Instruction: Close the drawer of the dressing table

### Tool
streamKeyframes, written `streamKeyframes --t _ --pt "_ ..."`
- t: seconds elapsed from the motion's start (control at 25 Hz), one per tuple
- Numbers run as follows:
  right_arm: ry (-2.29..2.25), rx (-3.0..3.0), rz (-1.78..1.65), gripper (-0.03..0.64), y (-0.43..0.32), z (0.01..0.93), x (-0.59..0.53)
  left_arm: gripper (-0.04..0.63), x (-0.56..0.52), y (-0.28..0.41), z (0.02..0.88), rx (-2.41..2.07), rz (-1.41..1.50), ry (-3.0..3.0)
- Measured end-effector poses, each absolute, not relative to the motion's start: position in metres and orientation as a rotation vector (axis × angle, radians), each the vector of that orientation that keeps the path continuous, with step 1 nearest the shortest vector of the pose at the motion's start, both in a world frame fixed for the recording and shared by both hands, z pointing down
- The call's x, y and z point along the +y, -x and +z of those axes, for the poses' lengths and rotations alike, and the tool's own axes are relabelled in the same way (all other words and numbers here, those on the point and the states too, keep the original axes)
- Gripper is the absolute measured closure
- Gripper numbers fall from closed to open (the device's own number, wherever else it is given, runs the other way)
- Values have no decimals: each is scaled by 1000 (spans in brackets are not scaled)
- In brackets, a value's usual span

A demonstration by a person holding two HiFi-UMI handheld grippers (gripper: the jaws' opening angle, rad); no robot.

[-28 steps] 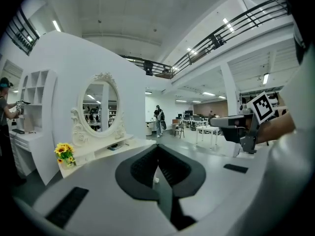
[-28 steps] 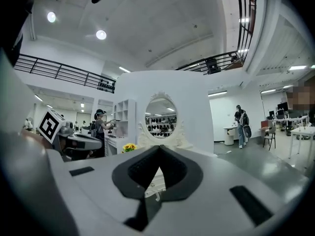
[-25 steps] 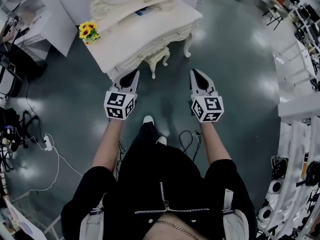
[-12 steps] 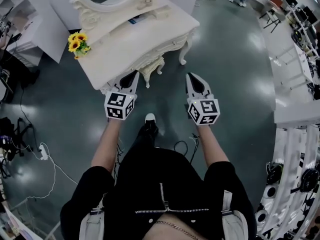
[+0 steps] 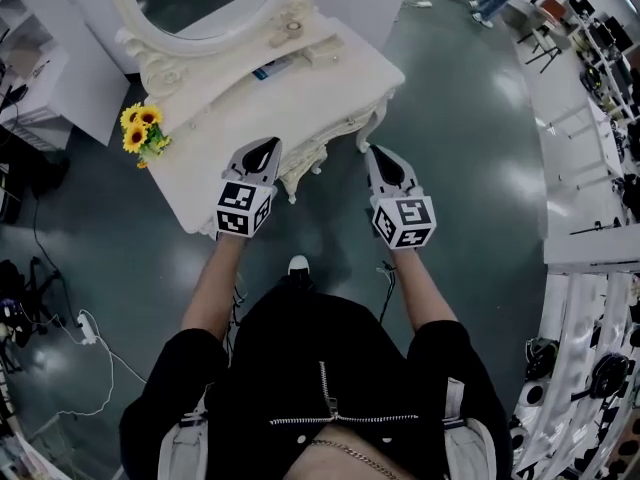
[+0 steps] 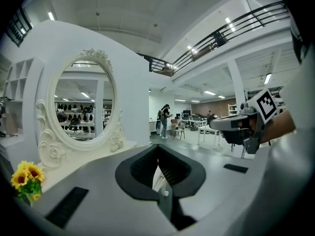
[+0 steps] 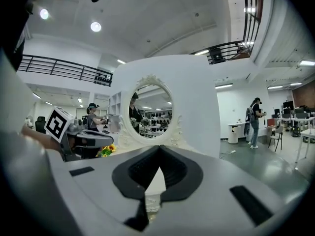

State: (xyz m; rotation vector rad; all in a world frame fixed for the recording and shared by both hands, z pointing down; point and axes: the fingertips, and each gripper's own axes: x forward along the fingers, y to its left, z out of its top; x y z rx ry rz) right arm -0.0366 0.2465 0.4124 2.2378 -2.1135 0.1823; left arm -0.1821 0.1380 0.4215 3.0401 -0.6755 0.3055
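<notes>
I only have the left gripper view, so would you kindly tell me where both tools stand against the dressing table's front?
Observer: In the head view, the left tool overlaps the front edge of the dressing table. The right tool points at its right front corner.
Operator: Thank you. Is the right tool open?
Observer: No. The right gripper view shows its jaws together, with nothing between them.
Operator: And is the drawer open?
Observer: The head view looks steeply down on the carved front, so I cannot tell whether the drawer is open.
</notes>
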Motion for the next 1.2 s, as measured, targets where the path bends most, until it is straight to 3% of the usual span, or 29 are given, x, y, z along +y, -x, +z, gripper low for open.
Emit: streamKeyframes --t 0.6,1.2 --pt "-2161 -2198 221 612 8 423 109 574 19 163 433 -789 327 -2983" --pt "-1762 -2495 193 612 -47 419 -79 574 -105 137 425 -1278 337 -2776"
